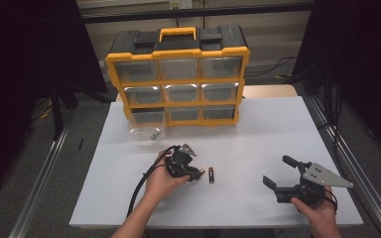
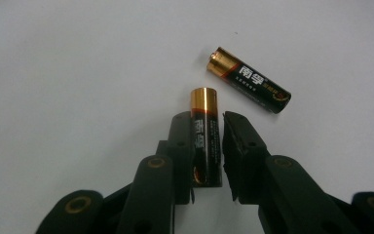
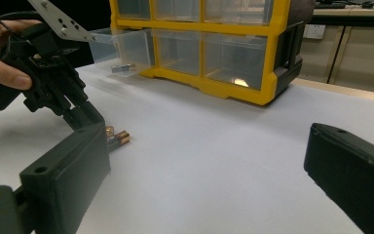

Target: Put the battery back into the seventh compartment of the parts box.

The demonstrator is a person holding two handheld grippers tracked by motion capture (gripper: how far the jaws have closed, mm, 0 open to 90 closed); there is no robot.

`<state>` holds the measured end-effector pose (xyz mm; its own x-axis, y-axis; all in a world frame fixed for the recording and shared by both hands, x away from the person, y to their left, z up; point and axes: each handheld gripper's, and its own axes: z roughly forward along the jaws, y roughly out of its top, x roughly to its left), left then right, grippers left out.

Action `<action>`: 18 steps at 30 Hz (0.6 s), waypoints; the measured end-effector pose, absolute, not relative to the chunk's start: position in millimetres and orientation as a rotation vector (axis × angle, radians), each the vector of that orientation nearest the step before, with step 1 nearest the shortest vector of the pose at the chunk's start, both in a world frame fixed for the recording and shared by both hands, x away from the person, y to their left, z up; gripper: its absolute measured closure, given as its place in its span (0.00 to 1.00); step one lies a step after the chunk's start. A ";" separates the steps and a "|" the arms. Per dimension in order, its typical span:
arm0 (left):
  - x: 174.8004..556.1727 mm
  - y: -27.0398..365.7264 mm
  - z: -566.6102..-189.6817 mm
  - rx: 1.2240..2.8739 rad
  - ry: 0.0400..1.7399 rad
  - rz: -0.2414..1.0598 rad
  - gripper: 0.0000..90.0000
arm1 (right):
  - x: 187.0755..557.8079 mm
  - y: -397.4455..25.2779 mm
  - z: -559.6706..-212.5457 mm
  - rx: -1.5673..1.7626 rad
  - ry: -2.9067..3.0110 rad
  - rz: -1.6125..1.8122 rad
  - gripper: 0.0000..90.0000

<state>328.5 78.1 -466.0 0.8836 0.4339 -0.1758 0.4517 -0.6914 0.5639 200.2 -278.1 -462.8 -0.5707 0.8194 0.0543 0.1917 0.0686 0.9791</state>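
- Left gripper (image 2: 208, 146), low centre of its view, straddles one AA battery (image 2: 205, 139); jaws not quite clamped: squeeze squarely, mid-body.
- Avoid nudging second battery (image 2: 249, 80), upper right.
- Right gripper (image 1: 284, 174), lower right, gapes empty.

A white table (image 1: 278, 129) carries a yellow-and-black drawer organizer (image 1: 178, 74) at its far edge, bottom-left drawer (image 1: 146, 130) pulled out. Near the front, two batteries (image 2: 248, 80) lie on the bare top, close together.
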 end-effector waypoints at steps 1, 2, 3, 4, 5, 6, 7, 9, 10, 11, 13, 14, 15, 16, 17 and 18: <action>327.7 77.4 -465.8 2.434 0.635 -0.022 0.82 | 200.4 -278.0 -462.9 1.001 1.821 1.534 0.03; 327.3 77.3 -465.5 2.442 0.631 -0.019 0.83 | 200.3 -277.8 -462.9 0.999 1.824 1.532 0.03; 326.8 77.0 -465.7 2.442 0.633 -0.010 0.84 | 200.4 -277.6 -462.9 0.997 1.826 1.532 0.03; 326.4 77.1 -465.2 2.451 0.634 -0.003 0.85 | 200.4 -277.4 -462.9 1.000 1.825 1.531 0.03; 325.8 76.8 -465.2 2.450 0.640 0.001 0.85 | 200.4 -277.3 -462.9 1.001 1.826 1.531 0.03; 324.9 76.4 -464.9 2.449 0.656 0.000 0.85 | 200.4 -277.3 -462.9 1.001 1.826 1.530 0.03; 324.9 76.1 -465.2 2.441 0.666 0.002 0.86 | 200.6 -277.3 -463.1 0.997 1.827 1.530 0.03; 326.1 76.7 -464.8 2.438 0.684 -0.010 0.86 | 200.7 -277.5 -463.0 1.001 1.825 1.530 0.03; 327.0 77.4 -464.9 2.428 0.702 -0.025 0.86 | 200.4 -277.7 -462.9 1.009 1.826 1.529 0.03; 327.4 77.6 -464.9 2.424 0.706 -0.035 0.86 | 200.5 -277.6 -463.1 1.011 1.826 1.536 0.03; 327.7 77.5 -465.0 2.399 0.739 -0.055 0.86 | 200.7 -278.0 -463.1 1.003 1.823 1.534 0.03; 329.1 78.5 -464.3 2.413 0.723 -0.069 0.86 | 200.7 -278.1 -463.0 1.000 1.823 1.535 0.03; 329.9 79.2 -463.6 2.414 0.719 -0.090 0.86 | 200.7 -278.2 -463.0 1.000 1.823 1.535 0.03; 329.7 79.6 -462.2 2.410 0.732 -0.096 0.86 | 200.7 -278.1 -463.1 1.002 1.823 1.535 0.03; 330.6 80.4 -461.1 2.409 0.728 -0.088 0.86 | 200.8 -278.3 -463.2 1.002 1.823 1.535 0.03; 331.3 81.3 -459.4 2.404 0.732 -0.092 0.86 | 200.7 -278.2 -463.2 1.003 1.824 1.535 0.03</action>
